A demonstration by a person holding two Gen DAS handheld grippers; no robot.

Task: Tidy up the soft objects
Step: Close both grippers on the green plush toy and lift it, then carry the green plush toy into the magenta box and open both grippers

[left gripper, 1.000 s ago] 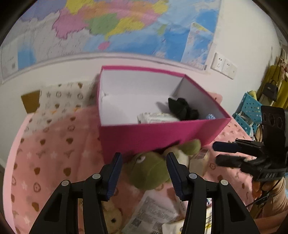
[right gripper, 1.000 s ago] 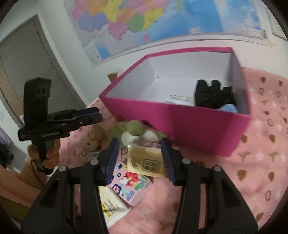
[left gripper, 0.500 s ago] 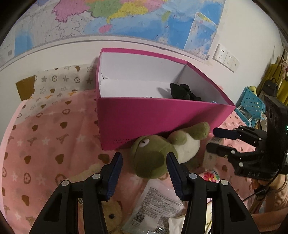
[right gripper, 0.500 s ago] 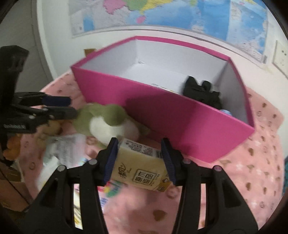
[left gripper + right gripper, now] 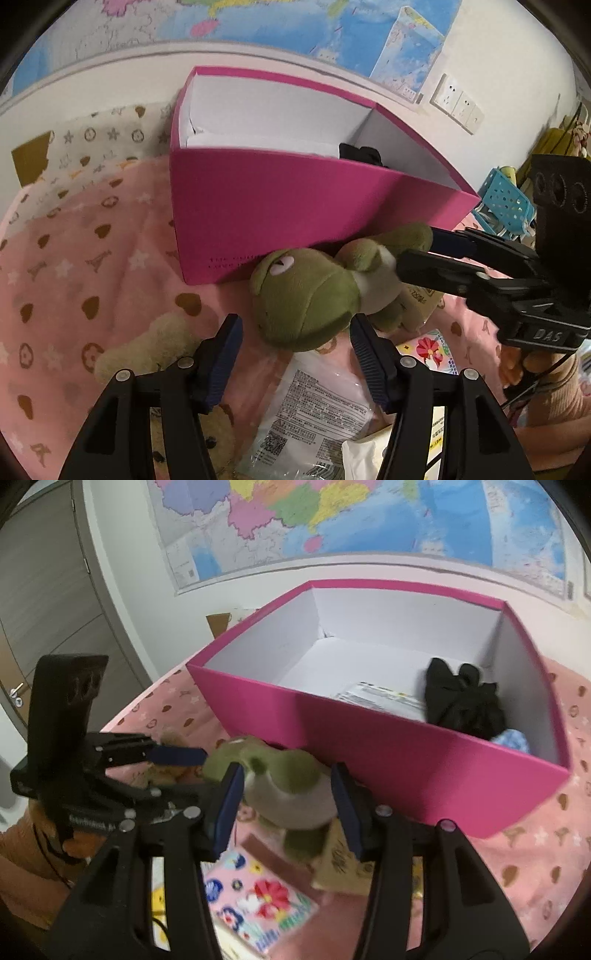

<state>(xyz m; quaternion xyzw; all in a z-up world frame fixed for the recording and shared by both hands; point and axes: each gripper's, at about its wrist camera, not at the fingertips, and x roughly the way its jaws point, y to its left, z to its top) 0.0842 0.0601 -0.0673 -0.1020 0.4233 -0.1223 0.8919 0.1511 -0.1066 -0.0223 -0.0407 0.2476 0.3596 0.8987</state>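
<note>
Green plush frog (image 5: 306, 295) against pink box (image 5: 280, 214); left tongs (image 5: 295, 341) opening, empty; right tongs (image 5: 287, 805) astride frog, grip unclear

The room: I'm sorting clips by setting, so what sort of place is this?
Probably a bedroom or child's room at home: a wall map, a pink heart-print blanket spread as the work surface, and plush toys such as the green frog beside a pink storage box.

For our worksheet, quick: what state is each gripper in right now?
Left gripper: jaws opening, green frog plush partly between, not gripped.
Right gripper: frog plush between its jaws; grip cannot be told.
</note>
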